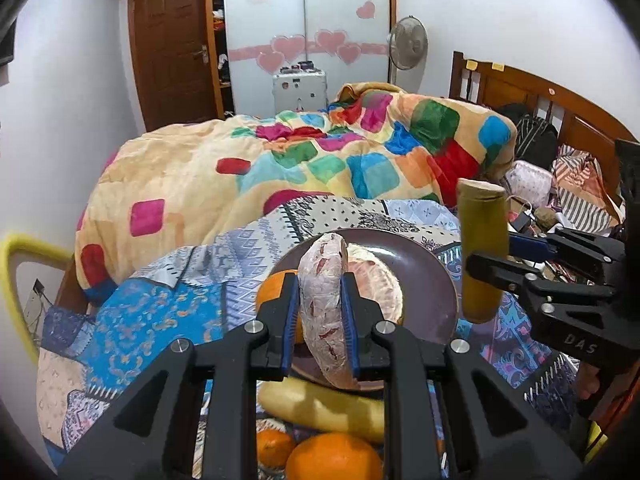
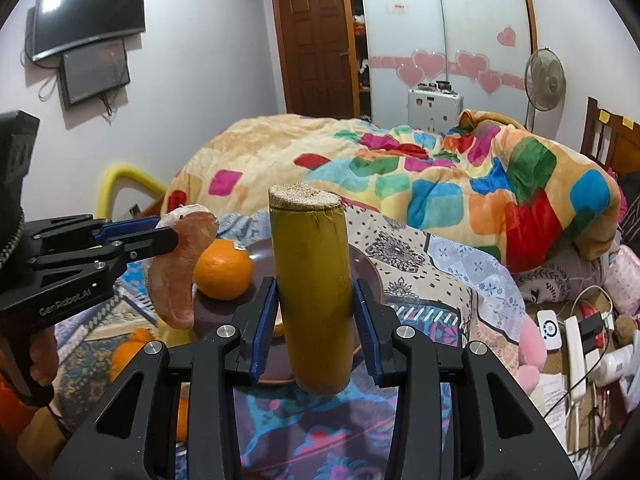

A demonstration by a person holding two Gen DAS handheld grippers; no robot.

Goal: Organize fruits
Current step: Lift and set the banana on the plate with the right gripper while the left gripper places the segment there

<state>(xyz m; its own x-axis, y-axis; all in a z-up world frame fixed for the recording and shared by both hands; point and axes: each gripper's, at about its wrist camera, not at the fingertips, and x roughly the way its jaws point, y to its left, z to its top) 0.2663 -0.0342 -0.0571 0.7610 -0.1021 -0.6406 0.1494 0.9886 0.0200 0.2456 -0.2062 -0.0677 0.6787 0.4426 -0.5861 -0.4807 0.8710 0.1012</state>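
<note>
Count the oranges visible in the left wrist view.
3. One orange sits at the brown plate's left edge, partly behind the left tongs. Two lie at the bottom: a small one and a larger one. The tongs may hide more.

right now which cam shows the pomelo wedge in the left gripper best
The right wrist view: it shows the pomelo wedge side-on, its full curved profile clear of the left gripper. The left wrist view shows it edge-on, flanks covered by the pads.

An orange (image 2: 224, 270) and peeled fruit (image 1: 374, 284) are crowding the plate (image 1: 424, 264), leaving its far side open.
</note>
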